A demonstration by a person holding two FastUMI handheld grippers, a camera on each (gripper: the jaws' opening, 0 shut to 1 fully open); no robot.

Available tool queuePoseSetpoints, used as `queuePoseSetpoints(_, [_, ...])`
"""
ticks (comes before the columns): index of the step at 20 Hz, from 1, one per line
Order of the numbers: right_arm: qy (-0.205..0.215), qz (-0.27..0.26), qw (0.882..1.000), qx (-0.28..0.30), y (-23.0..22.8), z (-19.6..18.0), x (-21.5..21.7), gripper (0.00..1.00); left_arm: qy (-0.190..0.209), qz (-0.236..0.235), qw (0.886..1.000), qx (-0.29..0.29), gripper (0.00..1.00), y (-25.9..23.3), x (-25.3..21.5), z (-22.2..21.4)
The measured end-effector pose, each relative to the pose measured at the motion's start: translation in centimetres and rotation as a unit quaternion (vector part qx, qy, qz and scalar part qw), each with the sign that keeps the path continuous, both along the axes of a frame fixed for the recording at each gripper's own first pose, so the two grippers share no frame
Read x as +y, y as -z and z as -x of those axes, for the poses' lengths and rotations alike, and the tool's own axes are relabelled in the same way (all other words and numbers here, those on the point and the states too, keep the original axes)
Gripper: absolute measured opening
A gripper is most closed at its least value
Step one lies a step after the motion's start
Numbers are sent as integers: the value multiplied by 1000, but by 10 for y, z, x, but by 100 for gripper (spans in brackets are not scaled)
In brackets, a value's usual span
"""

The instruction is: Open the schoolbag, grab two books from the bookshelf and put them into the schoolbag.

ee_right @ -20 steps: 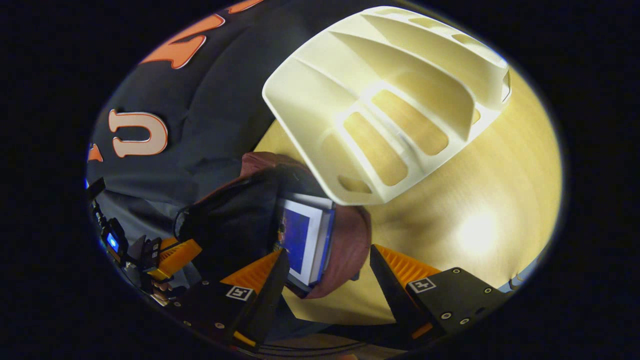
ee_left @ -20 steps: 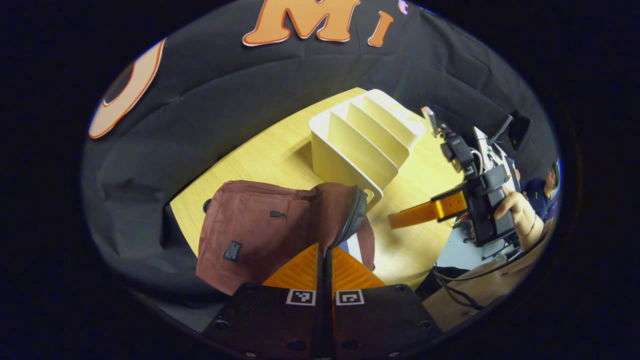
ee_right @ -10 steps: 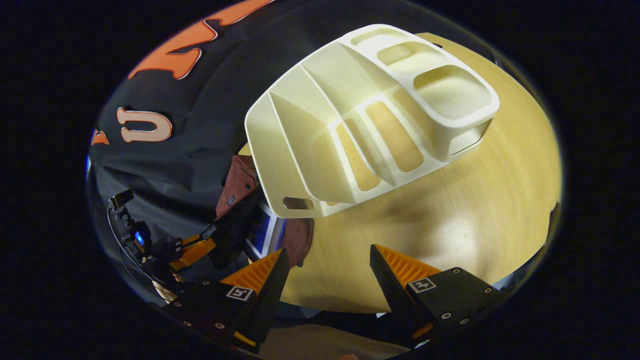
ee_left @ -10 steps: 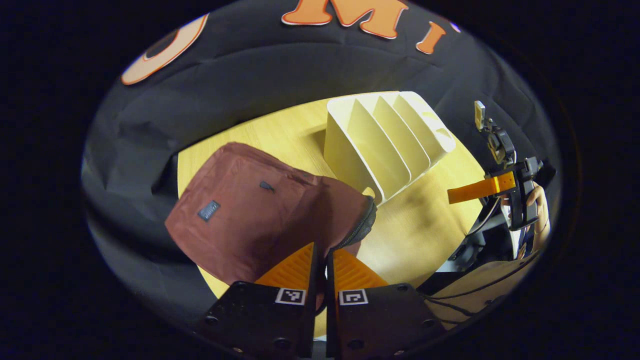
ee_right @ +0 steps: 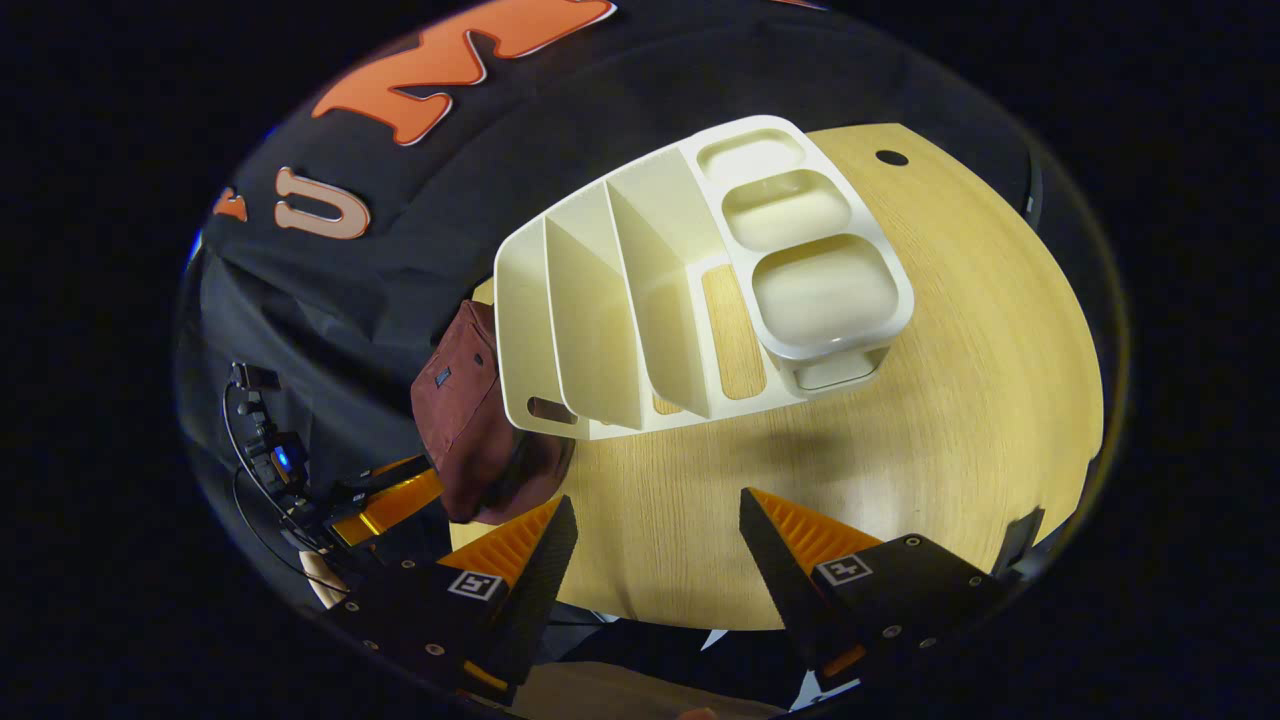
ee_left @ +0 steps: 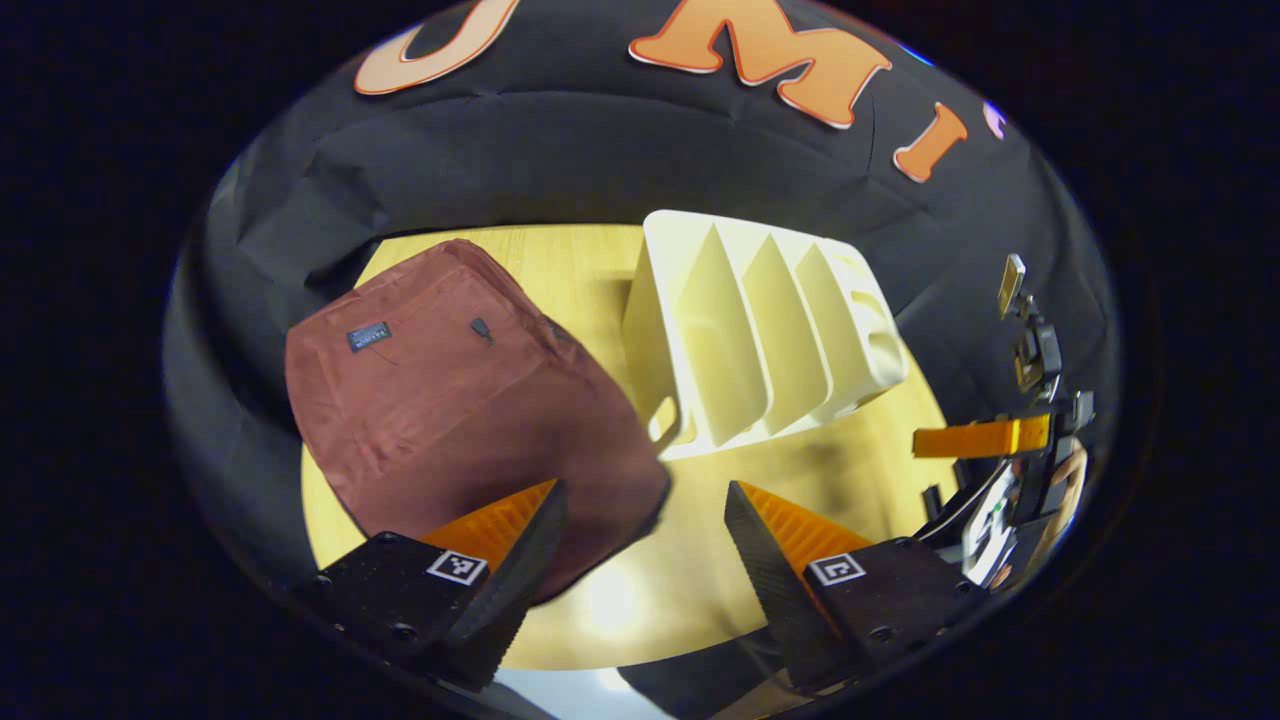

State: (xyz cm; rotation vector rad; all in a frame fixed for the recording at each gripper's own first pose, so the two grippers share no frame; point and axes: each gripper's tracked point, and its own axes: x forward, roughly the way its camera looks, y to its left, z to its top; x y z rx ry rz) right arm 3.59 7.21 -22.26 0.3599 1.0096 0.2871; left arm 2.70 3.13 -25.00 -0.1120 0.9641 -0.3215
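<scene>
The maroon schoolbag (ee_left: 450, 400) lies on the wooden table (ee_left: 640, 600), left of the cream bookshelf (ee_left: 750, 340). Its flap lies down and no book shows. My left gripper (ee_left: 645, 510) stands open just in front of the bag's near edge, nothing between its fingers. In the right gripper view the schoolbag (ee_right: 465, 420) sits left of the bookshelf (ee_right: 690, 280), whose slots hold nothing. My right gripper (ee_right: 655, 520) is open above the bare table (ee_right: 950, 400), apart from both. The left gripper (ee_right: 385, 500) shows at the lower left there, and the right gripper (ee_left: 975, 438) at the right edge of the left gripper view.
The bookshelf has three shallow trays (ee_right: 800, 250) on its right side. A small dark hole (ee_right: 890, 157) sits in the tabletop near the far edge. Black cloth hangs behind the table. A hand (ee_left: 1065, 490) holds the right gripper.
My left gripper has let go of the bag's zipper edge and opened; the flap has dropped, hiding the blue book. Both grippers have pulled back from the bag.
</scene>
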Motion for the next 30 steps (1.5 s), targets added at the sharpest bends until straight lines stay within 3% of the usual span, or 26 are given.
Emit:
queuePoseSetpoints(4, [-1, 16, 998, -68, -31, -9, -11, 98, -25, -31, 995, -96, 99, -44, -21, -11])
queuePoseSetpoints(8, [18, 60, 976, -207, -94, -23, -28, 97, -51, -24, 970, -238, 98, -118, -48, -28])
queuePoseSetpoints(13, [59, 92, 927, -360, -163, -9, -53, 97, -79, 14, 941, -329, 97, -183, -55, -32])
queuePoseSetpoints(16, [79, 111, 886, -444, -200, 13, -74, 97, -103, -10, 920, -378, 98, -212, -46, -30])
queuePoseSetpoints(18, [91, 123, 866, -476, -207, 22, -84, 97, -105, -11, 911, -398, 97, -220, -46, -26])
queuePoseSetpoints(30, [106, 137, 861, -478, -207, 16, -86, 97, -104, -8, 913, -395, 97, -219, -41, -28])
